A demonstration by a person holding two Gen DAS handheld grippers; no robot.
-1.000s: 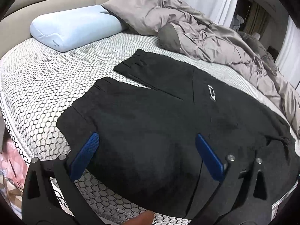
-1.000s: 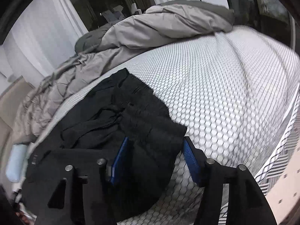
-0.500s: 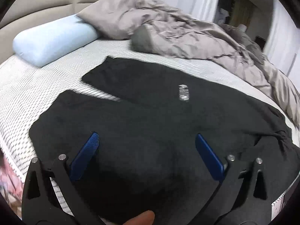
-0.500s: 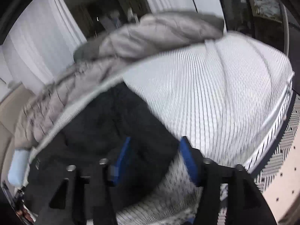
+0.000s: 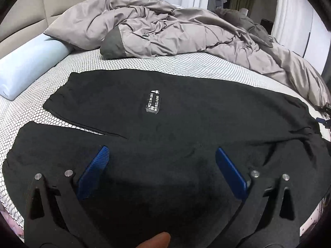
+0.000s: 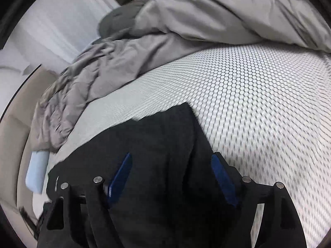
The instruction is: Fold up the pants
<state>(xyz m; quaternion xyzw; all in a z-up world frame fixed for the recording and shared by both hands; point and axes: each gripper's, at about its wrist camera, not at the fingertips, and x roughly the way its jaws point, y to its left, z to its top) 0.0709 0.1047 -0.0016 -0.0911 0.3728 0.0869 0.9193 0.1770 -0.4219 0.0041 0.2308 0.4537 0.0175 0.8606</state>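
Pants (image 5: 165,136) lying flat, long axis nine-to-three; left gripper (image 5: 161,165) gaping, empty; right gripper (image 6: 170,177) opening, gripping nothing.

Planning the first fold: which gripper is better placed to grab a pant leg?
Probably left. The left gripper hangs open over the near leg of the pants, hems in view. The right gripper, jaws opening with cloth between them, sits at the waist end.

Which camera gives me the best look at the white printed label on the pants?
The left wrist view. There the label lies in plain sight on the far leg of the black pants, sharp enough to show white lettering. The right wrist view shows only blurred black fabric between its fingers, with no label visible.
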